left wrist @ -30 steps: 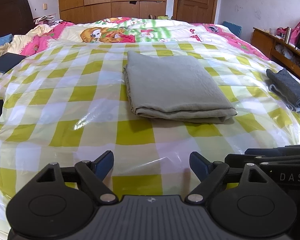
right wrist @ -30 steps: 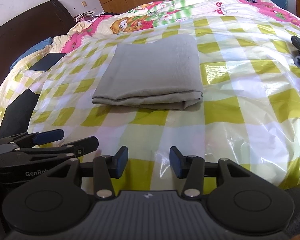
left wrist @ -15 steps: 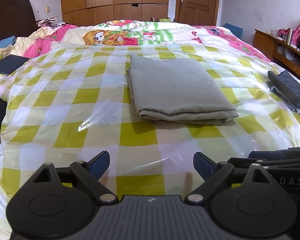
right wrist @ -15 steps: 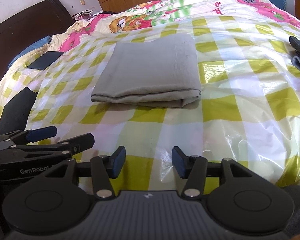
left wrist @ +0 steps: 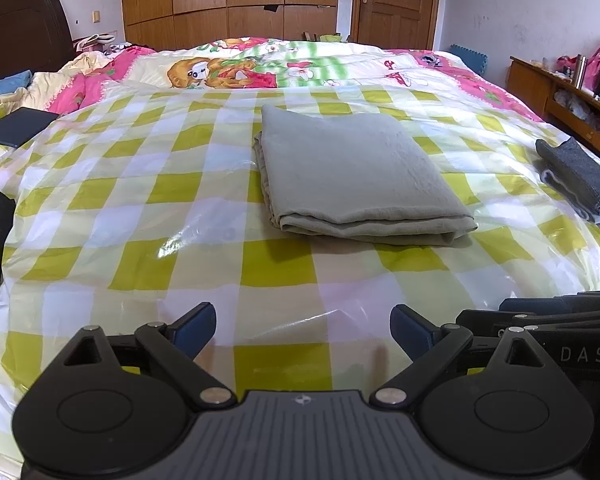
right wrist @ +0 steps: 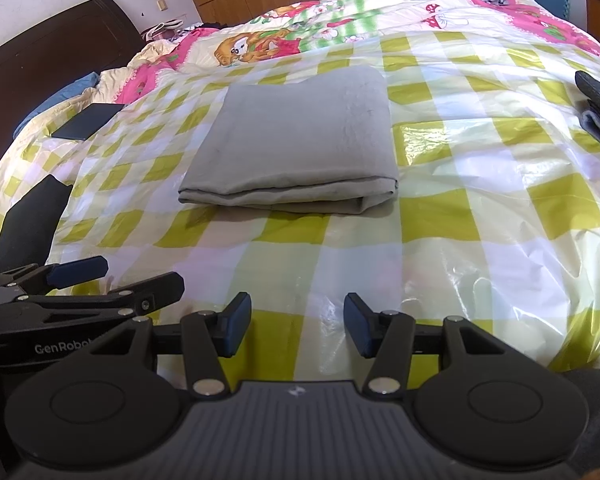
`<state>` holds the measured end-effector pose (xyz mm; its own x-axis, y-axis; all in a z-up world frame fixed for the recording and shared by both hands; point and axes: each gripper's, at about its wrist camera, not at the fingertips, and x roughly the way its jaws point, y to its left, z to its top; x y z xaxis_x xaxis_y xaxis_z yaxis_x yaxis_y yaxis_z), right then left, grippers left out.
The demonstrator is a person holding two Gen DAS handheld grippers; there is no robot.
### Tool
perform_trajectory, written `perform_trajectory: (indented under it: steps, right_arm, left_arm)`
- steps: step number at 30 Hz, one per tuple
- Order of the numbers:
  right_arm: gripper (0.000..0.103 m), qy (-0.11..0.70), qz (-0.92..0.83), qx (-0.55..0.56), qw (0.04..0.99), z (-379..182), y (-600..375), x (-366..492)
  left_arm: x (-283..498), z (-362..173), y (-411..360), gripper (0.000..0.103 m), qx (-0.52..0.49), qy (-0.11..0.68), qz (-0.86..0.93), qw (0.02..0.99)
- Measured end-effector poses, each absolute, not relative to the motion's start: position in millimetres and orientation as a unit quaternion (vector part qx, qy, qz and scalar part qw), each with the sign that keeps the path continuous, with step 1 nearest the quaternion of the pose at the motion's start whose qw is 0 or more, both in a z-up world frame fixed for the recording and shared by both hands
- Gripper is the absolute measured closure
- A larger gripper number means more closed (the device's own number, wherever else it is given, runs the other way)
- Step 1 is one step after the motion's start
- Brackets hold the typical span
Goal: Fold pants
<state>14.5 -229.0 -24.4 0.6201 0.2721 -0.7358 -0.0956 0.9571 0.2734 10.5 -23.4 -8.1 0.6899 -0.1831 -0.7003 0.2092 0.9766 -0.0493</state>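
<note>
Bed (left wrist: pixel 100 216) first, since it fills both views: yellow-and-white checked plastic sheeting (right wrist: pixel 480 208) lies over a cartoon quilt (left wrist: pixel 260 68). Folded grey pants (left wrist: pixel 352 172) rest flat near the middle of the bed, well ahead of both my claws. A darker grey folded garment (left wrist: pixel 580 176) lies off to the right, apart from them. My left claw (left wrist: pixel 302 330) tilts downward over the near edge of the sheeting; its jaws have just been opening and stand spread wide, with nothing between them. My right claw (right wrist: pixel 298 324) sits just beside it (same downward tilt), released too, its jaws parted less widely, also empty. Neither touches the pants.
</note>
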Motion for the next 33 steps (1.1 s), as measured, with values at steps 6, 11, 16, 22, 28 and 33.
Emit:
perform_trajectory:
  steps: [6,11,16,22,28,33]
  right_arm:
    - [0.05,0.424,0.102,0.103,0.894,-24.1,-228.8,14.6]
    - [0.05,0.425,0.102,0.103,0.893,-25.1,-229.4,14.0]
    - [0.05,0.425,0.102,0.104,0.893,-25.3,-229.3,14.0]
    - [0.05,0.426,0.101,0.103,0.893,-25.6,-228.6,13.4]
    - [0.05,0.427,0.1,0.103,0.893,-25.8,-228.7,13.8]
    - [0.05,0.428,0.097,0.102,0.893,-26.4,-228.0,12.3]
  left_arm:
    - [10.5,-8.5,-23.3,0.0,0.018,0.38,-0.106,0.919]
    - [10.0,-9.4,-23.7,0.0,0.021,0.382,-0.103,0.918]
    - [9.6,-8.6,-24.0,0.0,0.022,0.382,-0.102,0.918]
    - [9.5,-8.5,-24.6,0.0,0.022,0.382,-0.101,0.918]
    - [8.0,-7.1,-24.5,0.0,0.02,0.379,-0.104,0.919]
    - [7.4,-6.2,-25.1,0.0,0.018,0.378,-0.108,0.919]
